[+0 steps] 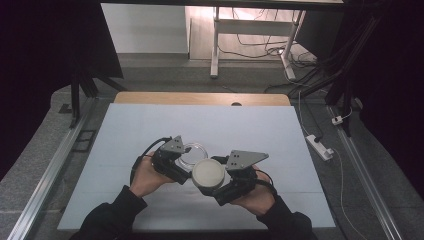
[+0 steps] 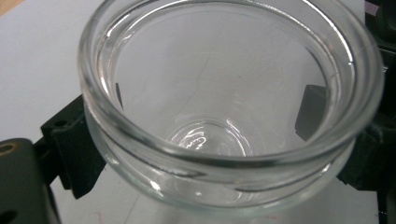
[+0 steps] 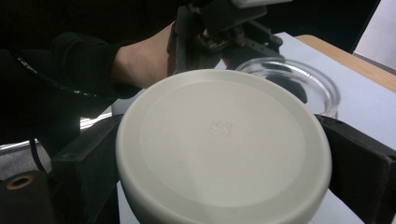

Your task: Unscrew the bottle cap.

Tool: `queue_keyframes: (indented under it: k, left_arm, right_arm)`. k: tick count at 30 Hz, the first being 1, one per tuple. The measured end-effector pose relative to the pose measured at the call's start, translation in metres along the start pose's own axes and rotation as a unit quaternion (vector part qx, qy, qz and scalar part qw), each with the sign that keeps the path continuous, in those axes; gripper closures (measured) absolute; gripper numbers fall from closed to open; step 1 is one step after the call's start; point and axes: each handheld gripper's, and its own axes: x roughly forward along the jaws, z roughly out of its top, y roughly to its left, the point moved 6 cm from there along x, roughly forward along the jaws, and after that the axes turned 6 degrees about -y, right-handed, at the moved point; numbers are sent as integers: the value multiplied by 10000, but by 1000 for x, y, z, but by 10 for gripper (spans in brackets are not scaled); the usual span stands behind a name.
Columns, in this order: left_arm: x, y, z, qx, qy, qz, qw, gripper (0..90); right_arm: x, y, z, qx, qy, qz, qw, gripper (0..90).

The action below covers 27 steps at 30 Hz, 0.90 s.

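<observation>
While the high view hides it, the left gripper (image 2: 205,126) view shows its jaws pinching an empty glass jar (image 2: 224,93); the right gripper (image 3: 224,154) clamps a white lid (image 3: 224,144) mid-frame.

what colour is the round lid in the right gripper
The round plastic lid is plain off-white, clearest in the right gripper view.

The glass jar (image 2: 224,121) is clear and colourless, with bright white glints along its rim. The round lid (image 3: 224,144) at the frame's centre is plain off-white, bearing a faint embossed square mark, too small to read. Both grippers, left (image 1: 186,161) and right (image 1: 212,181), are black with grey top plates. The table sheet (image 1: 150,130) is pale blue-white; the sleeves (image 1: 107,217) are black.
</observation>
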Motion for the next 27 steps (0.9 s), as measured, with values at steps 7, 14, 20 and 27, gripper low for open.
queue_keyframes:
  k: [7, 14, 20, 27]
  left_arm:
    - [0, 7, 6, -7, -60, 93, 9999, 77]
    - [3, 13, 12, 2, -100, 155, 9998, 77]
    - [5, 17, 15, 18, -112, 186, 9998, 77]
    - [8, 20, 21, 53, -160, 226, 9996, 77]
  right_arm:
    - [0, 5, -7, 19, 38, 13, 10000, 72]
    - [1, 6, -14, 24, 79, -8, 10000, 72]
    - [1, 9, -20, 32, 96, -11, 9999, 72]
    - [6, 15, -31, 13, 222, 55, 9997, 72]
